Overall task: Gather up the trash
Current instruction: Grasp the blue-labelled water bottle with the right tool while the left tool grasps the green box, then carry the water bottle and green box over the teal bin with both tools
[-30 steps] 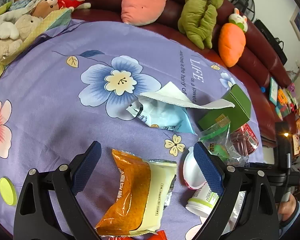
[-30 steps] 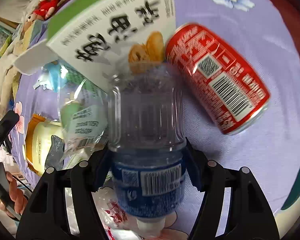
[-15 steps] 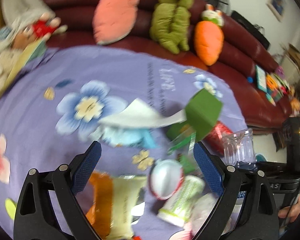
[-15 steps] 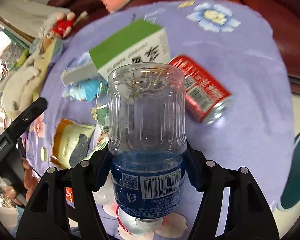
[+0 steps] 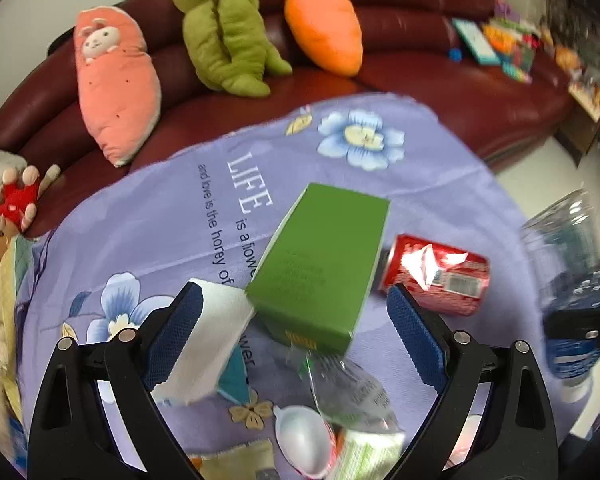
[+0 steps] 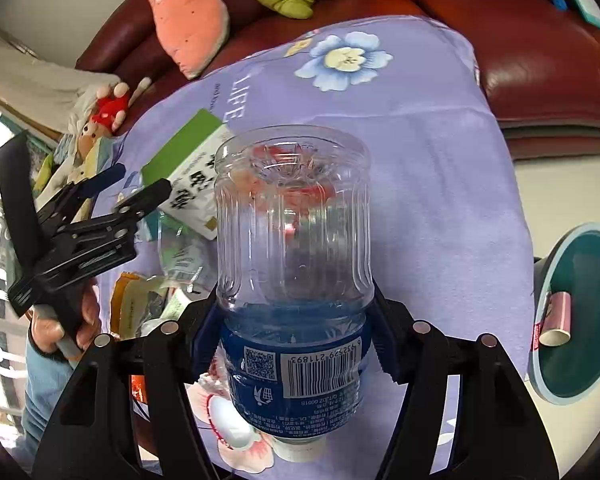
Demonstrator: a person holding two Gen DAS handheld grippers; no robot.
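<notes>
We see the right gripper [image 6: 296,344] clamped on one clear plastic water bottle with a blue label [image 6: 294,280], cap end toward the camera, its pads pressing the label band from both sides; the bottle is lifted clear of the purple floral cloth [image 6: 440,168] that covers the tabletop; in the left wrist view the same bottle shows only as a blur at the right edge. The left gripper [image 5: 294,330] stands wide with nothing between its blue pads [image 5: 414,330], above the pile of trash; a hand [image 6: 66,320] grips its handle at the left of the right wrist view.

Under it we count one green cardboard box [image 5: 320,272], one white sheet of tissue paper [image 5: 204,344] just beside the box and partly behind the left finger, one red drink can [image 5: 436,274] lying on its side to the box's right, one clear crumpled plastic wrapper [image 5: 348,392] and one white plastic cup with a green label [image 5: 364,452], cut off by the lower edge; what lies below the cup is too blurred to name. Through the bottle the can reads only as a red smear.

Further out, one dark red leather sofa [image 5: 440,80] carries three plush toys: a pink one [image 5: 116,84], a green one [image 5: 228,28], an orange carrot [image 5: 324,32]; one teal round bin [image 6: 576,312] sits beyond the cloth's right edge, partly cut off.
</notes>
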